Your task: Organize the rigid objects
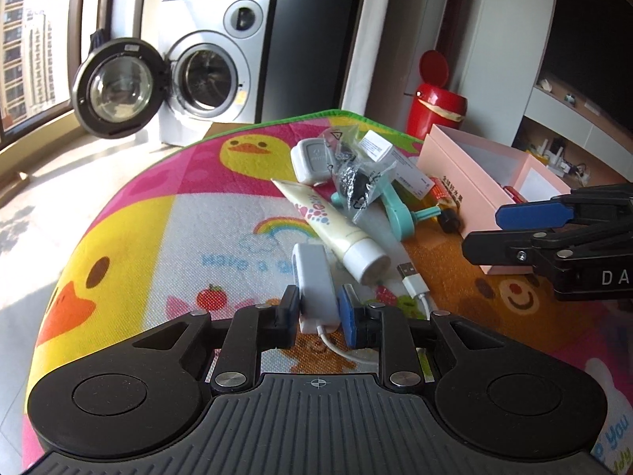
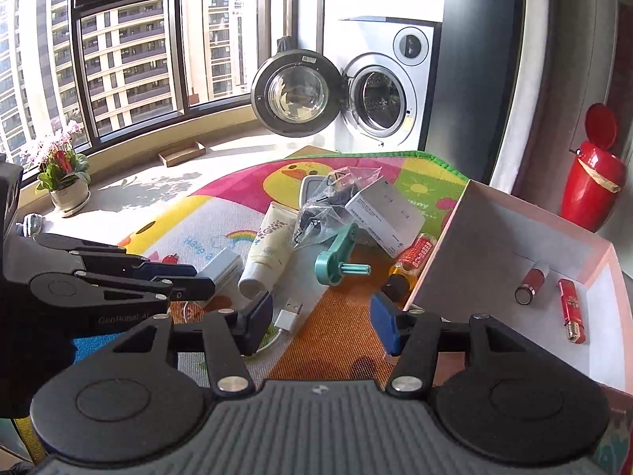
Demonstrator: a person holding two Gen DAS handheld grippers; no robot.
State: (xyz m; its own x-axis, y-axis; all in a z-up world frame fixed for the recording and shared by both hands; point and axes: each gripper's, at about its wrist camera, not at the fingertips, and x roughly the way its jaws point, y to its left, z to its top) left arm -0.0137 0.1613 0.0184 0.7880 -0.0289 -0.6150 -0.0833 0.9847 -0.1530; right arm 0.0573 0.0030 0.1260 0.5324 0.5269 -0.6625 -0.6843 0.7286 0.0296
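Here the left hand-held gripper (image 1: 318, 310) is clamped on a white adapter (image 1: 316, 281) lying on the play mat (image 1: 158, 217); the right hand-held gripper (image 2: 321, 318) stands apart, empty, beside the pink box (image 2: 494, 213) holding two red items.

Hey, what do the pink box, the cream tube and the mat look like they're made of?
Pink box: likely matte cardboard, with thin flat walls and a white lining.
Cream tube: probably soft plastic with a slight sheen, plus a hard white cap.
Mat: seemingly foam or woven plastic, with a fine printed grid texture.
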